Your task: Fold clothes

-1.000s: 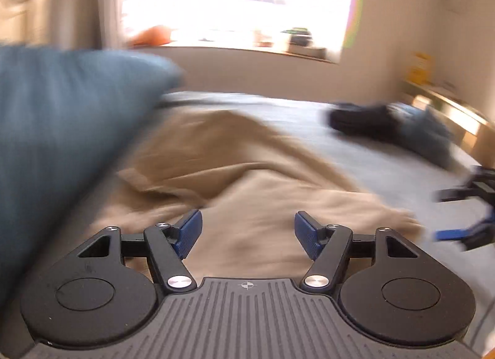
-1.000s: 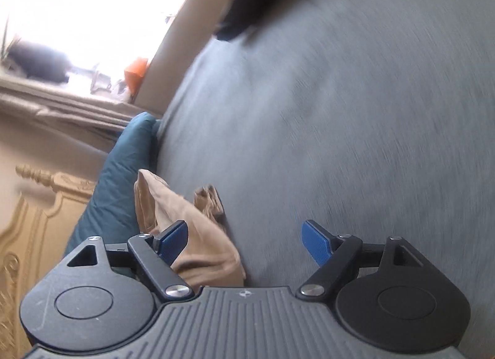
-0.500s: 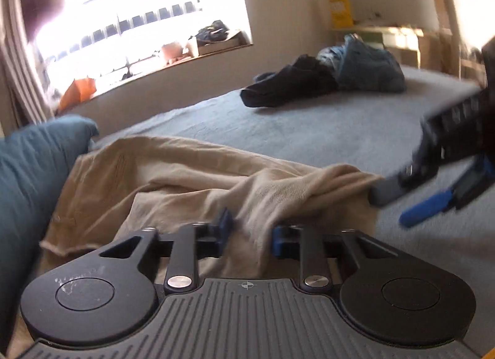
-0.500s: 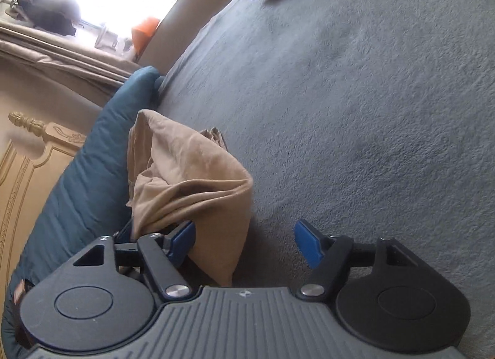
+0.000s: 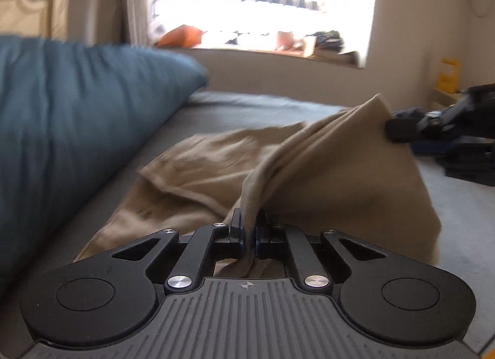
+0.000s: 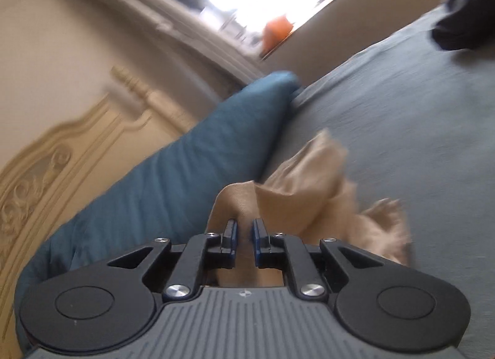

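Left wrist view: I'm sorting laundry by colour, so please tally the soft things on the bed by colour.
Tan: 1, the tan garment
Teal: 1, the pillow
Dark: 1, the clothes pile, too blurred to separate
Total: 3

Beside the matt, finely ribbed teal pillow, the tan garment is soft knit cloth on the bed's grey woven cover. The headboard looks like cream-painted carved wood.
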`<state>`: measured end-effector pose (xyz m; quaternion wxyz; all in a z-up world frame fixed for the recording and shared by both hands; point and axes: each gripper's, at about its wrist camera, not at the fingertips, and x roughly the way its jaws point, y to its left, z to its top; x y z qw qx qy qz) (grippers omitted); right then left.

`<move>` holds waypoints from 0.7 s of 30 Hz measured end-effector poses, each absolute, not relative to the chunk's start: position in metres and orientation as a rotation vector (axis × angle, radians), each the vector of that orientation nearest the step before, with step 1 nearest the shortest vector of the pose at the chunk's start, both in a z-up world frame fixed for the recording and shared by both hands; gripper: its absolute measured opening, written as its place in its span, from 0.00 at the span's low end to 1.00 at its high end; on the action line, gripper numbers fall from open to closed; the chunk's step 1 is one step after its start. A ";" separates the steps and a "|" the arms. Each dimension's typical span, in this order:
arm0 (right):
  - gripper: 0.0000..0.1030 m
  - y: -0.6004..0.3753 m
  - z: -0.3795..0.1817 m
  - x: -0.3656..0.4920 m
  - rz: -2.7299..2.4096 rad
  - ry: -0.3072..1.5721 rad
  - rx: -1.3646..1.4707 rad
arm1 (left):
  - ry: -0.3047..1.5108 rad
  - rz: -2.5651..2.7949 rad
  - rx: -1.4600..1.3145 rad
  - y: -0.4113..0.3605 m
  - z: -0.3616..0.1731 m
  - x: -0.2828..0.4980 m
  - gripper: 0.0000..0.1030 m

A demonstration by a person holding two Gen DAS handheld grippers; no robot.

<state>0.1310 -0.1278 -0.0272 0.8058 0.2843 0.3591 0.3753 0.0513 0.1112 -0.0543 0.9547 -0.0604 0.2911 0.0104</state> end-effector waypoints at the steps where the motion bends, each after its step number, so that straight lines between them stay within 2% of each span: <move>1: 0.13 -0.120 -0.030 0.124 0.820 0.794 0.581 | 0.622 0.033 -0.168 0.119 -0.060 0.053 0.06; 5: 0.24 -0.108 -0.040 0.094 0.867 0.872 0.503 | 0.666 0.055 -0.244 0.132 -0.071 0.056 0.06; 9: 0.47 -0.159 -0.048 0.075 0.755 0.855 0.561 | 0.663 0.063 -0.225 0.128 -0.071 0.058 0.06; 13: 0.48 -0.197 -0.062 0.091 0.563 0.860 0.623 | 0.683 0.069 -0.288 0.136 -0.073 0.060 0.06; 21: 0.46 -0.170 -0.102 0.149 0.416 0.959 0.498 | 0.693 0.083 -0.329 0.138 -0.075 0.060 0.07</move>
